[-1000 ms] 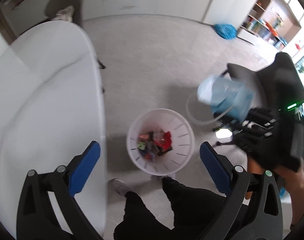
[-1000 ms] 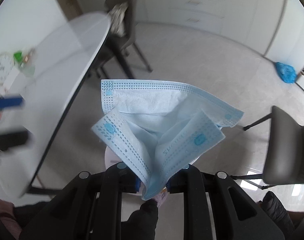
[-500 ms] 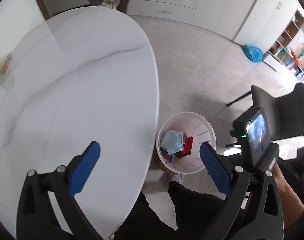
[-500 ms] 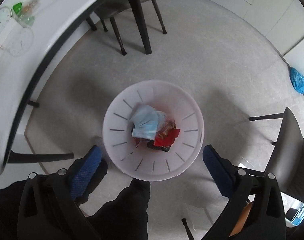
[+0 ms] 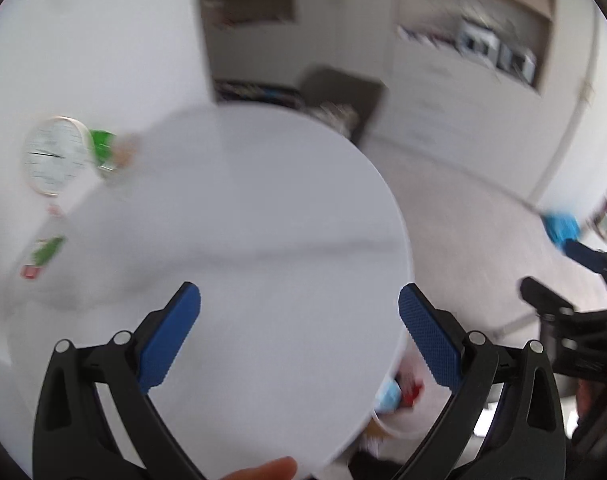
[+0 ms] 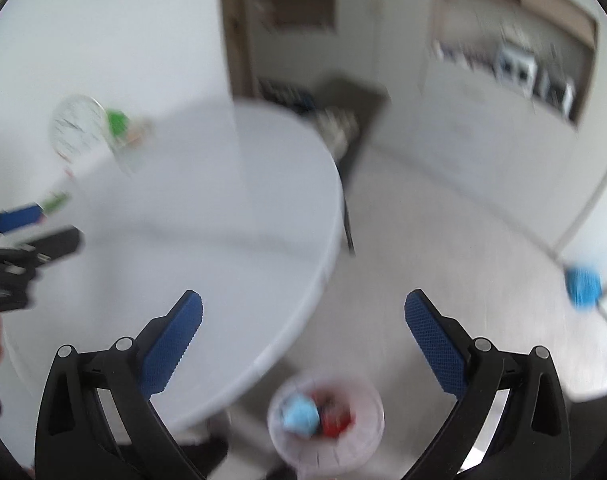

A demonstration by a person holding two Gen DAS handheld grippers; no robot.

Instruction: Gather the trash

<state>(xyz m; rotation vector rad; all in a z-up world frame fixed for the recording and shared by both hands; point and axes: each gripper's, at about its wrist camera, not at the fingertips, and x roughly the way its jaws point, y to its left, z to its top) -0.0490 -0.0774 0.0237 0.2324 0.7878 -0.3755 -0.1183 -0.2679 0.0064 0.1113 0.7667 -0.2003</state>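
A white slotted waste bin (image 6: pixel 327 428) stood on the floor just beside the round table's edge. Inside lay a crumpled pale-blue face mask (image 6: pixel 301 418) on the left, touching red wrappers (image 6: pixel 337 420) on the right. The view was blurred, so finer detail was lost.

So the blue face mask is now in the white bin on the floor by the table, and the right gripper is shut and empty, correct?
Not quite. The face mask does lie in the white bin on the floor by the table, but the right gripper is open, not shut: the right wrist view shows its jaws spread wide with nothing between them.
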